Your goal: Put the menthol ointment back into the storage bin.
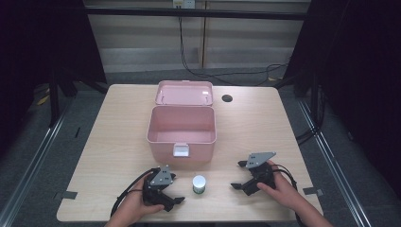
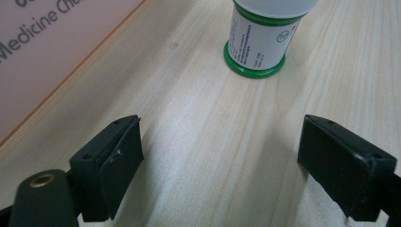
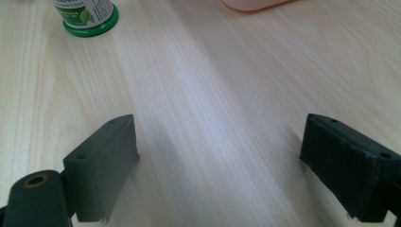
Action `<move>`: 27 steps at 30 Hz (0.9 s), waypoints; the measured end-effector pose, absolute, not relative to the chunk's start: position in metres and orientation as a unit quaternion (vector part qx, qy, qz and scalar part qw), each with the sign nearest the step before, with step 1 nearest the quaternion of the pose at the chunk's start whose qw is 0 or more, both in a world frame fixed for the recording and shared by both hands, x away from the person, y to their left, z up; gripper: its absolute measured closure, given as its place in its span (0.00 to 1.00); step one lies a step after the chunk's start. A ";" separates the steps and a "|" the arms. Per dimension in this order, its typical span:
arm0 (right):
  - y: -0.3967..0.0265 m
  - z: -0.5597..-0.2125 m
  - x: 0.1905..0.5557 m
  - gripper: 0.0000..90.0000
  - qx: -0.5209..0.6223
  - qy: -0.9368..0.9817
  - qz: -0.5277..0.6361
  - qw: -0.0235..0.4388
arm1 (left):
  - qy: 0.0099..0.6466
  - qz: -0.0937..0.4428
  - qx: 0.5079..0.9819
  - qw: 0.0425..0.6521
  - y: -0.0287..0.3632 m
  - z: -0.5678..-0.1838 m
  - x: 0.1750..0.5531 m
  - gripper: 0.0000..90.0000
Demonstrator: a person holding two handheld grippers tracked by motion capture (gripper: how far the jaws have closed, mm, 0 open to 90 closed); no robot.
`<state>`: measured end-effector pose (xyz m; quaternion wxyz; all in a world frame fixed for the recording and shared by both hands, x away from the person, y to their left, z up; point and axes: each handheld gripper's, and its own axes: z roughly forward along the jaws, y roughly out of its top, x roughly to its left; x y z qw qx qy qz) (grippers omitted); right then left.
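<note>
A small bottle (image 1: 199, 184) with a white cap and green base stands upright on the table near the front edge, just in front of the open pink box (image 1: 182, 142). My left gripper (image 1: 177, 189) lies to the bottle's left with its jaws spread toward it. In the left gripper view the bottle (image 2: 257, 42) stands ahead of the open left gripper (image 2: 220, 142), apart from both pads. My right gripper (image 1: 238, 175) rests to the bottle's right, open and holding nothing. In the right gripper view, the bottle (image 3: 90, 16) is far off at top left of the right gripper (image 3: 220, 142).
The pink box's lid (image 1: 184, 92) is folded back behind it. Its front wall (image 2: 47, 56) with printed lettering runs along my left gripper's left side. A round hole (image 1: 227, 98) sits in the tabletop at the back right. Dark floor rails flank the table.
</note>
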<state>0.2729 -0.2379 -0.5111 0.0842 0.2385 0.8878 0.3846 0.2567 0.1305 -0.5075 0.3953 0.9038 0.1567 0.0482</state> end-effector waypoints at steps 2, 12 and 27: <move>-0.238 -0.511 0.273 0.12 0.238 0.888 0.385 0.084 | 0.158 0.049 0.904 0.394 0.130 -0.507 0.256 0.15; -0.238 -0.511 0.273 0.12 0.238 0.888 0.385 0.084 | 0.197 -0.001 0.938 0.285 0.111 -0.483 0.258 0.25; -0.238 -0.511 0.273 0.12 0.238 0.888 0.385 0.084 | 0.188 -0.035 0.965 0.181 0.068 -0.443 0.268 0.32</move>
